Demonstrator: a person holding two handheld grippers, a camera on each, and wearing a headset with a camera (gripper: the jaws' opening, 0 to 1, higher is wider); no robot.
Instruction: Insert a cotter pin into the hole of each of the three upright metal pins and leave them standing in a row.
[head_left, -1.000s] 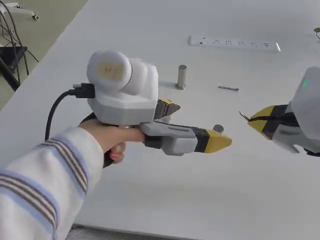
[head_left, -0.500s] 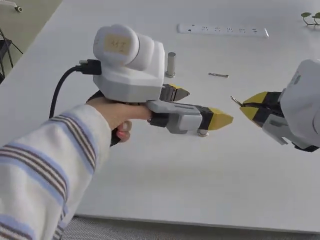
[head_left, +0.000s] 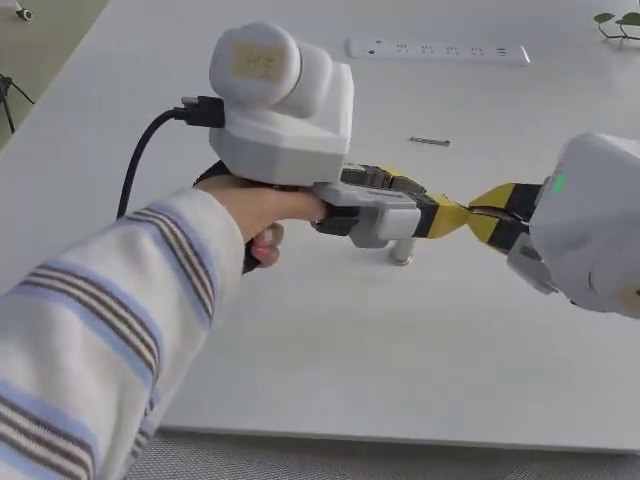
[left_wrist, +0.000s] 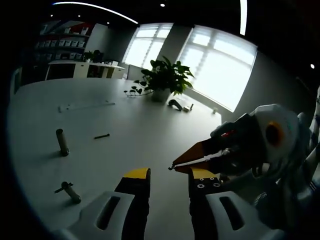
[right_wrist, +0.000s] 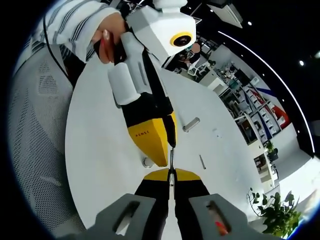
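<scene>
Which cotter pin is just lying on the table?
The cotter pin near the power strip; it lies flat alone, while another is pinched in the right hand-held gripper.

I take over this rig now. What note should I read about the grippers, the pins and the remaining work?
Left gripper: jaws open, empty.
Right gripper: shut on a thin metal cotter pin, its tip at the left jaws.
One upright grey metal pin is bare; a second metal pin seems to carry a cotter pin already.
A spare cotter pin lies on the white table.
Left: fit the bare pins.
</scene>
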